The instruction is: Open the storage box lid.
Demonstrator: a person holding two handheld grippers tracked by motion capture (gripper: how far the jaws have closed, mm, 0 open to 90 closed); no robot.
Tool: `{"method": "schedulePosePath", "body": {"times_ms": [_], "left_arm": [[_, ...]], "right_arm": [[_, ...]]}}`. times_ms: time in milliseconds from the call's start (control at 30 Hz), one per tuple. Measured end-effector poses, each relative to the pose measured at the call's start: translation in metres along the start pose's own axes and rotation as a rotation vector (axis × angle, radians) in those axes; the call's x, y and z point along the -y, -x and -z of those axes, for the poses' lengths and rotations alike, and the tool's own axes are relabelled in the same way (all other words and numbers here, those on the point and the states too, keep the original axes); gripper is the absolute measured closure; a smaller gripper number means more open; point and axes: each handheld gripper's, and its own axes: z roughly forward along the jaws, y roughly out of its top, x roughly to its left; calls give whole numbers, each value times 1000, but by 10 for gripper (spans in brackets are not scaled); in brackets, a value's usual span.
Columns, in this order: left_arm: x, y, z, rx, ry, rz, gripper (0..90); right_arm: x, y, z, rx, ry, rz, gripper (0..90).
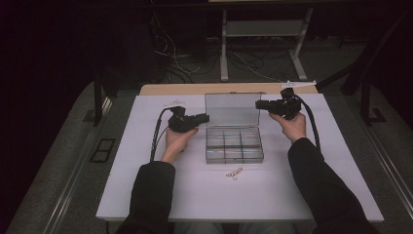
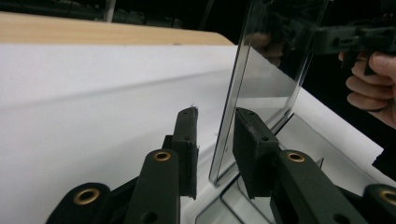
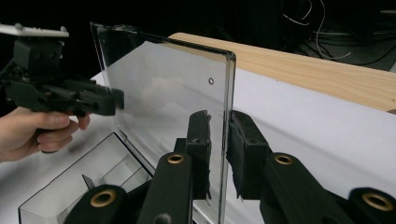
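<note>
Your left gripper (image 2: pixel 215 140) and right gripper (image 3: pixel 218 140) straddled the upright lid (image 3: pixel 177 98), fingers barely apart, unclamped; thin, slick, brittle plastic, so grip its side edges.

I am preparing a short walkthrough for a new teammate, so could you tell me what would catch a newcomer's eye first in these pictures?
First, the clear plastic box at the middle of the white table, its lid standing open. The left gripper and the right gripper each straddle a side edge of that lid, a slight gap visible on the left side. Small metal rings lie in front of the box.
</note>
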Motion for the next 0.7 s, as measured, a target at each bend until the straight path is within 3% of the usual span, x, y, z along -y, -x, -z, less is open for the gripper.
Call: {"method": "schedulePosePath", "body": {"times_ms": [167,700], "left_arm": [[4,0,-2,-2,-17,2,722],[6,5,-9,-13,5,-4,784]], "right_arm": [[0,0,-1,4,1,-3,778],[2,5,-4,2,8,-27,767]]}}
